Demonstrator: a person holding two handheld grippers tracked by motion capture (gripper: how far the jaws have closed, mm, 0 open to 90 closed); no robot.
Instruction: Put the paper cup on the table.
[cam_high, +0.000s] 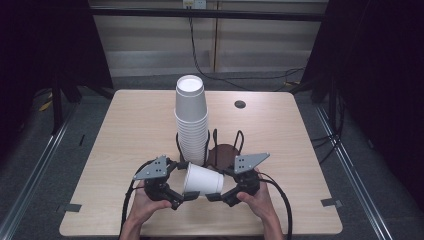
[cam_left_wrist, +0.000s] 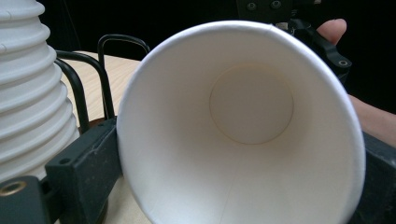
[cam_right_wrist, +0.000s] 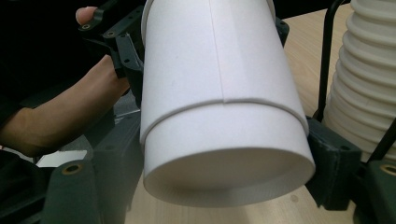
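A white paper cup (cam_high: 202, 179) lies on its side above the table's front edge, held between both grippers. My left gripper (cam_high: 186, 180) is shut on its wide mouth end; in the left gripper view I look straight into the cup (cam_left_wrist: 247, 121), with a black jaw on either side of the rim. My right gripper (cam_high: 220, 183) is shut on the narrow base end. In the right gripper view a step runs round the cup's wall (cam_right_wrist: 219, 100), as if two cups were nested. A tall stack of upside-down white cups (cam_high: 191, 120) stands just behind.
The stack sits in a black wire holder (cam_high: 239, 140) with a round brown base (cam_high: 223, 151). A dark round hole (cam_high: 240, 104) marks the table's far right. The pale wooden table (cam_high: 125, 130) has dark floor on both sides, and cables trail from each gripper.
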